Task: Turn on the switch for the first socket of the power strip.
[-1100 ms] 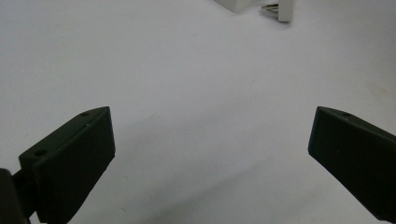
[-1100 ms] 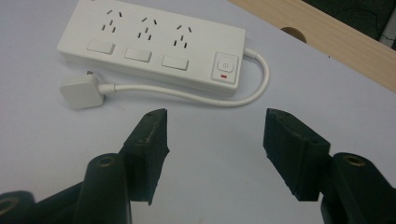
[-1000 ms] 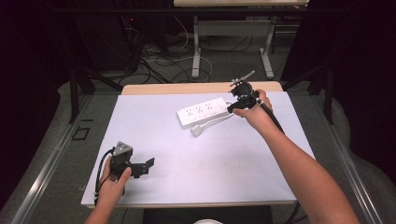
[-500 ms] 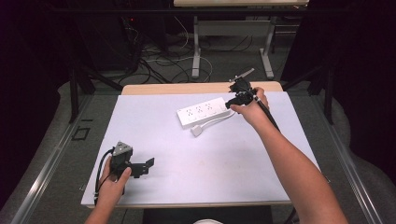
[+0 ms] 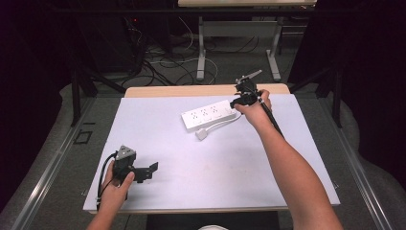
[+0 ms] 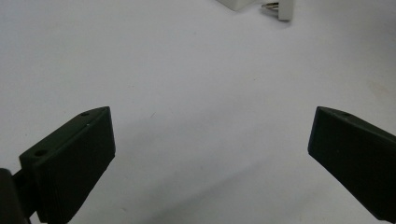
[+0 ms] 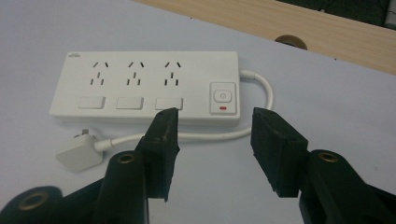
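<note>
Power strip (image 7: 144, 86) flat on table (image 5: 239, 163) toward 1 o'clock, plug (image 7: 78, 151) loose beside it, right gripper (image 7: 212, 140) poised just short of switch end, jaws part-open as if lining up; left gripper (image 5: 139, 170) parked at 7 o'clock, jaws wide, empty.

Bare-armed, the person grips black tongs: the left tongs (image 5: 152, 167) carry a grey three-cornered plate and black cable, the right tongs (image 7: 212, 126) brass-ringed screw holes.
</note>
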A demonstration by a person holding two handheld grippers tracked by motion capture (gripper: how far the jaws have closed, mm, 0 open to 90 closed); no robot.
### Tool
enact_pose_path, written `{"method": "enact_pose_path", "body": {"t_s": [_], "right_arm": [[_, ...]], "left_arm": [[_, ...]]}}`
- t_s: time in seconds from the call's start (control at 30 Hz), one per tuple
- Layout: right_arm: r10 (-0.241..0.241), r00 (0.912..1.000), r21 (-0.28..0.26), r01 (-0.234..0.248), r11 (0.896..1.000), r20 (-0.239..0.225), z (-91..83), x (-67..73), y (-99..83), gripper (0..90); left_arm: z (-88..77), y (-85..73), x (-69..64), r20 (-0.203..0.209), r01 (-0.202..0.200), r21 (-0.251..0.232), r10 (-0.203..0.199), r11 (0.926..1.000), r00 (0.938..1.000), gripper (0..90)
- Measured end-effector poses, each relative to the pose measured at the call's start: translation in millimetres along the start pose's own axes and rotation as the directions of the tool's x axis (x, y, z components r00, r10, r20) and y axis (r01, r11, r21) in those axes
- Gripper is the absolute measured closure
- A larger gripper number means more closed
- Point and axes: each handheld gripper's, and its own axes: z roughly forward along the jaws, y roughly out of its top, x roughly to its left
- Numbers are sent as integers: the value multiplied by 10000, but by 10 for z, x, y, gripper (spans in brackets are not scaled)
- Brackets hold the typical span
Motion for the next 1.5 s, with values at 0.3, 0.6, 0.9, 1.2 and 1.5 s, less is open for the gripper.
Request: {"method": "enact_pose_path", "body": {"t_s": [0.3,0.6,0.9,1.2,1.5], "right_arm": [[278,9992,-431,-291,9986,-293,91,40,29,645],[440,9980,-659,-469,9967,-446,152,49,46,771],[563,9972,-645,-594,9961,-487,250,44,47,836],[804,9952,-542,-834,9950,-550,370,41,41,900],[1017,9933,-378,-1038,9939,-545,512,82,19,900]], "left_arm": [[10,-5,-3,0,72,-40,-72,10000,10000,4],[12,-8,-2,0,96,-36,-96,9999,10000,5],[14,-12,-1,-8,134,-3,-134,9999,9999,5],[16,-25,8,-49,175,-130,-176,9998,9998,5],[4,-29,11,-38,228,-25,-228,9997,9997,4]]}}
